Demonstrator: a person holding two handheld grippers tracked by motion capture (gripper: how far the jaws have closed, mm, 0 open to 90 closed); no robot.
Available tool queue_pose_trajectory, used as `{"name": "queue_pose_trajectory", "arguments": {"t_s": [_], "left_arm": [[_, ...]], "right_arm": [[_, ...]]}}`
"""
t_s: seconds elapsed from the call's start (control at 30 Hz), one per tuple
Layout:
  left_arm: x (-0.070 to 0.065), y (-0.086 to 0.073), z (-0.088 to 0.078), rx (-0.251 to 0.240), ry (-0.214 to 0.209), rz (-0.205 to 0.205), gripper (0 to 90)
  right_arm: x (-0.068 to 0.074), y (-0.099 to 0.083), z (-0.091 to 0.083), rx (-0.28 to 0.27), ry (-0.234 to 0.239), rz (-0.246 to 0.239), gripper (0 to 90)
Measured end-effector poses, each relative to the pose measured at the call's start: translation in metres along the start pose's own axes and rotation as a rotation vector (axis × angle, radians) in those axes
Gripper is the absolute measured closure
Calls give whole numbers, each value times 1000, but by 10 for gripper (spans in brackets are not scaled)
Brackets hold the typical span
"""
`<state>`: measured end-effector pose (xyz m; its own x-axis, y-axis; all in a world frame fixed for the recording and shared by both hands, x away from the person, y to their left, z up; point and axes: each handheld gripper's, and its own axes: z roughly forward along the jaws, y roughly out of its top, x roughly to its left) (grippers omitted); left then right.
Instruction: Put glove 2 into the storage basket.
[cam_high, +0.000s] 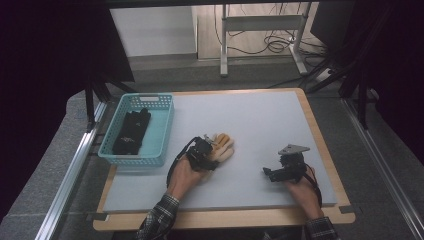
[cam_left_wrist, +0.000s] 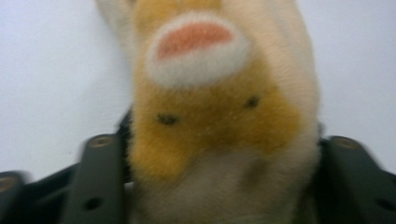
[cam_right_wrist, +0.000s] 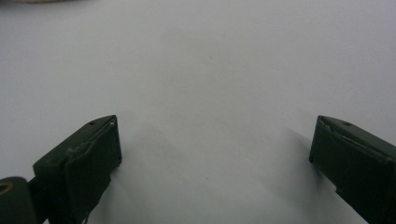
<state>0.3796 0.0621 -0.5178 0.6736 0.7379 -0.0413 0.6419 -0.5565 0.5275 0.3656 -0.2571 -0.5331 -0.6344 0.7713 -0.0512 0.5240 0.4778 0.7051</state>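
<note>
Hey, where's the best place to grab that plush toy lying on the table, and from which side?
Grip the plush toy across its soft body, coming in low from the person's side. It lies flat on the table, narrow enough to sit between the jaws, as the left gripper clamps it now.

High view dim, dark at edges; plush toy (cam_left_wrist: 219, 116) blurred close-up; soft jaw shadows on mat (cam_right_wrist: 210, 70)
</note>
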Motion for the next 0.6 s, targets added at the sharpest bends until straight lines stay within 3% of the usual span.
{"name": "queue_pose_trajectory", "arguments": {"t_s": [0.13,0.23,0.33,0.47,0.6], "left_arm": [[-2,1,-1,4,-1,15,537],[2,3,-3,13,-26,13,545],[8,6,-10,6,-15,2,546],[18,10,-28,-27,-10,-19,545],[25,16,-51,-52,36,-16,542]], "right_arm": [[0,0,0,0,0,0,19],[0,0,0,0,1,0,19],[0,0,0,0,1,1,19],[0,0,0,0,1,1,19],[0,0,0,0,1,0,19]]}}
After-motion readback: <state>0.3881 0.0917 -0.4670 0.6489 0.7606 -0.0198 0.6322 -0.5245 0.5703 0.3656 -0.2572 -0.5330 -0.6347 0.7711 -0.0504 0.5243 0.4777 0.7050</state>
